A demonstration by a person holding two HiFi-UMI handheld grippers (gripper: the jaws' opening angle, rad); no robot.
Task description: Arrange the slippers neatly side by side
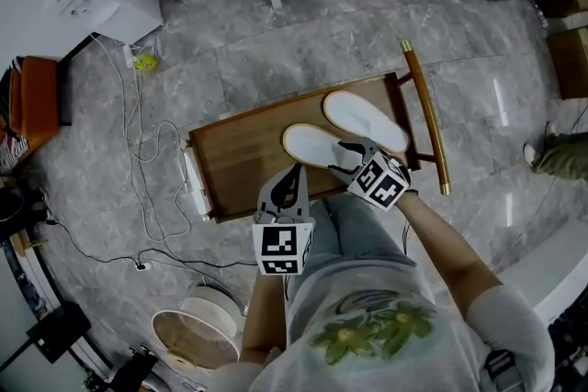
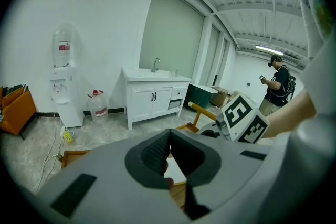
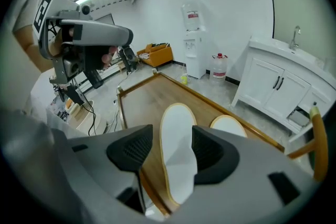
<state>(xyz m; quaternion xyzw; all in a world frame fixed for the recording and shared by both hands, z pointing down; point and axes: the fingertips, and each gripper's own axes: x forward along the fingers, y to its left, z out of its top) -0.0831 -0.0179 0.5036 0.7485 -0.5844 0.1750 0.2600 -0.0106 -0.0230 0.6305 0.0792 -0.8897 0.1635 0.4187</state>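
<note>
The low brown wooden table (image 1: 234, 156) stood on the grey marble floor (image 1: 276, 50), with a brass-coloured rail (image 1: 424, 115) along one end. Two white flat slippers with tan edging lay on it, side by side and just apart, at a slight angle to each other.

The right gripper (image 1: 344, 161) hung low over the near white slipper (image 1: 308, 145), at the end closest to the person. In the right gripper view its jaws stood spread, and this slipper (image 3: 176, 136) ran lengthwise between them, its folded upper in the gap of the right gripper (image 3: 177, 150). A strip of bare table (image 3: 142, 102) showed between the slipper and the left pad. The right pad sat at the slipper's edge; whether it touched could not be told. The far white slipper (image 1: 365, 119) lay beyond, outside the jaws and just past the right pad (image 3: 227, 124).

The left gripper (image 1: 290, 184) was held above the table's near edge, apart from both slippers. Its view showed the left gripper (image 2: 169, 143) with pads pressed together at the tips and nothing between them. That view looked across the room at a white cabinet with a sink (image 2: 152, 98) and a clear water bottle with a red cap (image 2: 97, 105).
</note>
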